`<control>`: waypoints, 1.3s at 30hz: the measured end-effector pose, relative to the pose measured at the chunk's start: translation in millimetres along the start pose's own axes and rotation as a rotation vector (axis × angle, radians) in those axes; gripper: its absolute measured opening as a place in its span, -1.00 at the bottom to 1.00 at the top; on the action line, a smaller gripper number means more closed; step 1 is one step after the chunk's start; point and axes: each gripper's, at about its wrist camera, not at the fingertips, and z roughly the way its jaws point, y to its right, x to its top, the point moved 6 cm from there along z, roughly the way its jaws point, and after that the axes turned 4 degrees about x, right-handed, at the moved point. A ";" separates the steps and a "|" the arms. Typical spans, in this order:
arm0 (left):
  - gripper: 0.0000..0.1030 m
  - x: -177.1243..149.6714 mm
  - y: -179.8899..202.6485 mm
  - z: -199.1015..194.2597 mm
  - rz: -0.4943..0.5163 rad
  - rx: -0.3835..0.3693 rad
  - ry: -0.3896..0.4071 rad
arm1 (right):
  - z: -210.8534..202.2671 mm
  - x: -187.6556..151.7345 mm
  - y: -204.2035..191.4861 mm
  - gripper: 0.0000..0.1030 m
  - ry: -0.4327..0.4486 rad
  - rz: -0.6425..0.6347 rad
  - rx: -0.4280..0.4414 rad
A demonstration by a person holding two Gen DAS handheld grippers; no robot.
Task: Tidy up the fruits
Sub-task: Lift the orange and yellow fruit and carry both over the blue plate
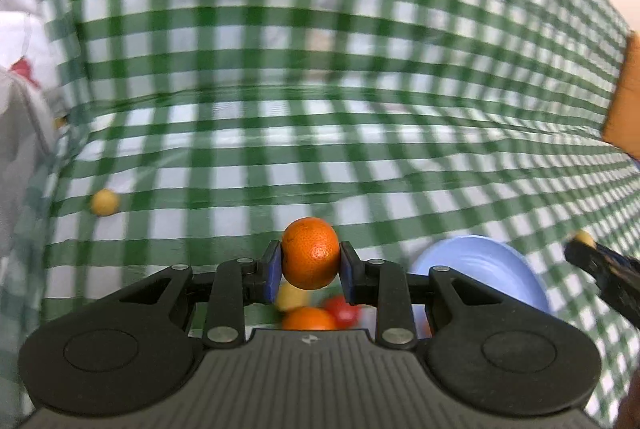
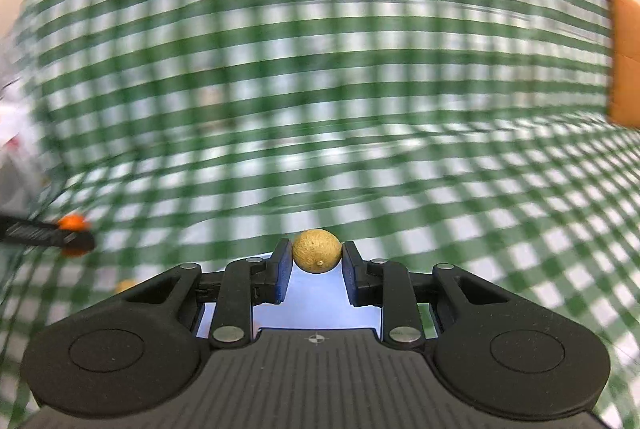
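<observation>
1. Far left of the left wrist view, a small yellow-brown fruit (image 1: 105, 202) lies alone on the green-checked cloth (image 1: 320, 77) covering the surface, well apart from everything else.

2. At lower centre of that view, the left claw (image 1: 310, 261) is closed on an orange (image 1: 310, 253), its blue pads pressed to either side, the fruit lifted clear of the cloth.

3. Directly beneath that orange, low in the frame, sits a cluster: a pale yellow fruit (image 1: 291, 297), a second orange (image 1: 309, 319) and a red fruit (image 1: 343, 310). What holds them I cannot tell.

4. To the right of the cluster lies the light blue plate (image 1: 496, 269), near the left claw but off to its right side.

5. At the right edge, the right claw (image 1: 581, 245) comes in, blurred.

6. In the right wrist view, the right claw (image 2: 317, 257) is pinched narrow on a round tan fruit (image 2: 317, 251), and pale blue fills the gap right below it. That looks like the plate.

7. My judgement: the right claw is already over the plate, so its fruit needs only to go down; the left claw is the farther one, and would have to swing rightward to reach it.
</observation>
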 end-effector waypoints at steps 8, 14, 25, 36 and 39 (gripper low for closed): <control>-0.37 -27.5 85.6 -17.3 0.148 -0.183 -0.028 | 0.1 -2.1 36.2 -0.45 0.004 0.061 -0.058; -0.37 -54.2 126.1 -19.8 0.256 -0.225 -0.037 | -0.6 0.2 34.3 -0.46 0.011 0.043 -0.048; -0.37 -51.2 118.6 -17.3 0.251 -0.217 -0.044 | 1.0 0.5 30.3 -0.46 0.006 0.016 -0.038; -0.37 -50.4 117.6 -18.7 0.248 -0.218 -0.044 | 2.9 0.8 30.3 -0.46 -0.001 0.004 -0.025; -0.37 -50.3 117.5 -18.7 0.248 -0.217 -0.044 | 4.1 1.0 31.2 -0.46 -0.002 -0.001 -0.020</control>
